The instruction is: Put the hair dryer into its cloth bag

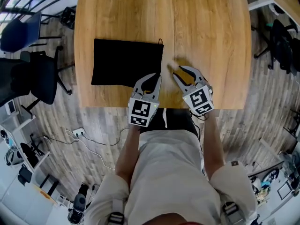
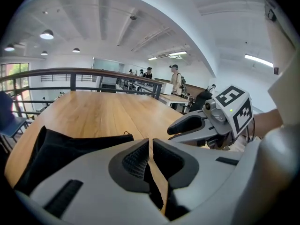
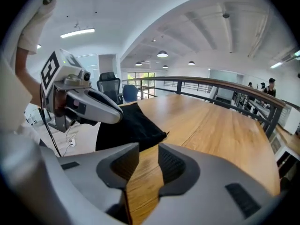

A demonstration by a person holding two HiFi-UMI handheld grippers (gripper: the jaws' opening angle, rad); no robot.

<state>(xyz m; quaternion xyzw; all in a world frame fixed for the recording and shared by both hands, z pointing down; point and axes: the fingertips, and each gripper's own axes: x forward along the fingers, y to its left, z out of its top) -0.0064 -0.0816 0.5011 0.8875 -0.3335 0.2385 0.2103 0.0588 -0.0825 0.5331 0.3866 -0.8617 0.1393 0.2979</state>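
A black cloth bag point(image 1: 126, 62) lies flat on the wooden table point(image 1: 206, 27), left of centre, its drawstring end toward the right. No hair dryer shows in any view. My left gripper point(image 1: 151, 76) hovers over the bag's near right corner, its jaws shut with nothing in them; in the left gripper view point(image 2: 150, 146) only a sliver of wood shows between the pads, and the bag point(image 2: 61, 149) lies to the left. My right gripper point(image 1: 179, 71) hangs beside it over bare wood, open and empty point(image 3: 147, 158). The bag point(image 3: 129, 125) lies to its left.
The table's near edge point(image 1: 117, 108) runs just below both grippers. Black office chairs point(image 1: 33, 74) stand on the floor to the left, more chairs point(image 1: 283, 46) to the right. A railing point(image 2: 84, 71) runs behind the table's far end, with people far beyond it.
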